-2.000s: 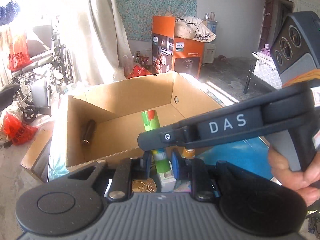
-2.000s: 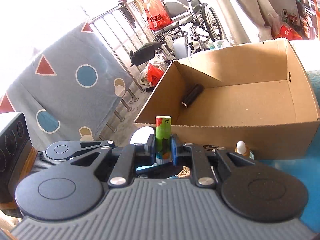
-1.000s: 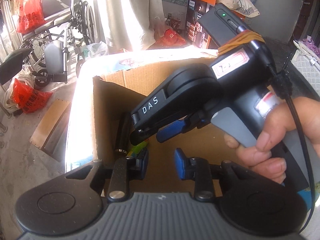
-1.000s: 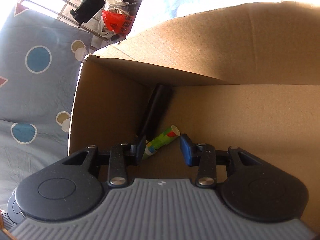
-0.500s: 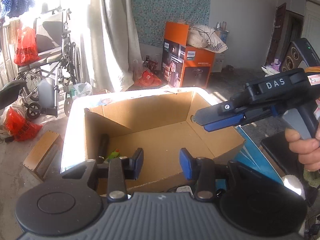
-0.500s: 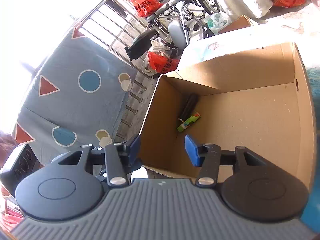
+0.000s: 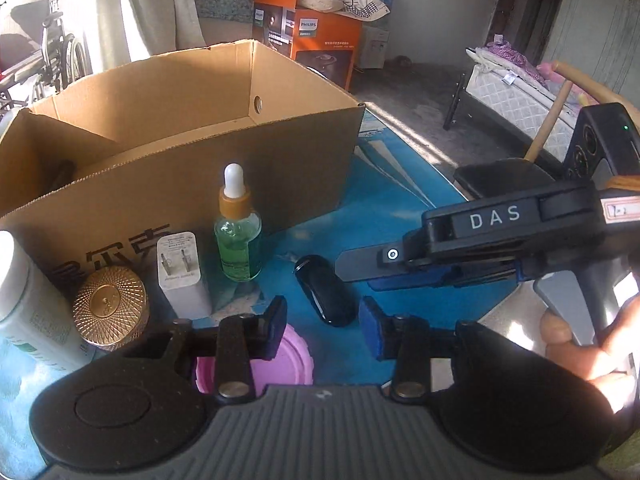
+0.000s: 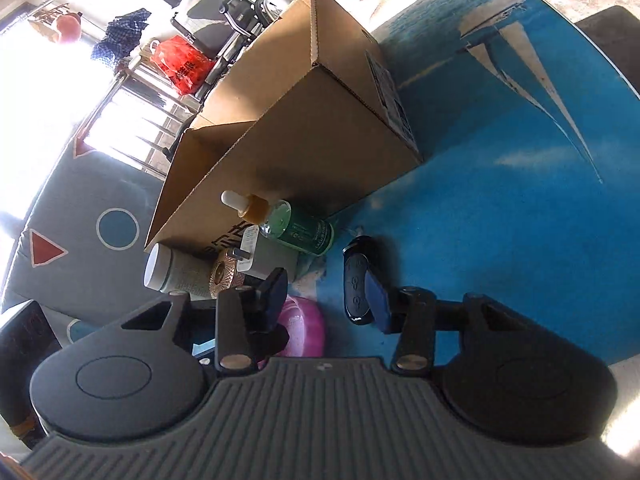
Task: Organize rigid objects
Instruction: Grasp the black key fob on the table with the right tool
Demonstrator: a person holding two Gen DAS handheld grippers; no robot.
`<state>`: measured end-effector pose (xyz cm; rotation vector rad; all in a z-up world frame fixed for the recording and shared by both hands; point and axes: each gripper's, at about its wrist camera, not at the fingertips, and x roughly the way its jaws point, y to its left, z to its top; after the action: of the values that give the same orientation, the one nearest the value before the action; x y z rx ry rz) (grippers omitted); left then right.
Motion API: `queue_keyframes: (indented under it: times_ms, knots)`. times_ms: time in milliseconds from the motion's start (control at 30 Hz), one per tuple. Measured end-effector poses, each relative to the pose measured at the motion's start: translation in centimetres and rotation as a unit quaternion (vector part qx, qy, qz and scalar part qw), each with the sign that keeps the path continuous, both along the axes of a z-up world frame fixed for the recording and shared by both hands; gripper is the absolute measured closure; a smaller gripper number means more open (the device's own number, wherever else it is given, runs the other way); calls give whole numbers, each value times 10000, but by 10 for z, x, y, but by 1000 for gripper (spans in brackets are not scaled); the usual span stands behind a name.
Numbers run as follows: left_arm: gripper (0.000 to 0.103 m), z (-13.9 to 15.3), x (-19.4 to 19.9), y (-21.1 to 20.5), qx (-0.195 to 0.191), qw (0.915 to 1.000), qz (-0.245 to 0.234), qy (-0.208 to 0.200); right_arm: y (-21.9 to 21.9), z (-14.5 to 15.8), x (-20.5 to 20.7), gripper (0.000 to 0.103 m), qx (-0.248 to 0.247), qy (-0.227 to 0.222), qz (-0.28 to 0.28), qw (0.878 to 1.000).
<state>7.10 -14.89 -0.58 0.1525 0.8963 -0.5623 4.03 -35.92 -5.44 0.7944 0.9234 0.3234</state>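
Nearest, in the left wrist view, left hand-held gripper (image 7: 323, 322) with jaws wide apart and nothing between them, hovering over the blue surface (image 7: 400, 216). Partly under its left finger, a pink round lid (image 7: 280, 364). Just beyond the gap between the fingers, a black key fob (image 7: 326, 294) lying flat on the surface. Right of that, right hand-held gripper (image 7: 360, 266) seen side-on, reaching in from the right above the surface; from the right wrist view (image 8: 328, 300), jaws wide and holding nothing, right fingertip (image 8: 376, 300) overlapping the key fob (image 8: 354, 280) in the picture, contact not clear.

Left and slightly farther: a gold patterned round lid (image 7: 110, 306), a white charger plug (image 7: 182, 276) standing upright, a white cylindrical container (image 7: 28, 300) at the left edge. Beyond, a green glass dropper bottle (image 7: 238, 236) upright, close against the near wall of the cardboard box (image 7: 304, 168). Inside the open box, a dark object (image 7: 60, 174) against the left wall, only partly visible.

Far behind, an orange Philips carton (image 7: 316, 36).
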Motion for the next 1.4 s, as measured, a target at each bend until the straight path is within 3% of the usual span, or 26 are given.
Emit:
queue_keyframes:
  times_ms: [333,600,800,933,1133,1400]
  knots:
    - [66,-28,24,-31,503,9981,-58,365,3,-24,15,68,93,128,-157,9998]
    - [68,-34,33,-31,594,9972,45,447,5,-30,22,74,364,117,65,9992]
    - [71,-34,37,-29,478,9974,53,529,1,-29,24,82,938,-141,194,9953]
    - [73,-35,38,-32,516,9974,68,495,9,-26,31,83,520,-177,221,9982]
    - [74,-33,36,-32,629,9971,61,426,17,-30,43,86,272,-120,262,9992]
    - [74,-27,33,-31,644,9974,27,334,17,-35,40,88,390,-123,180,9990]
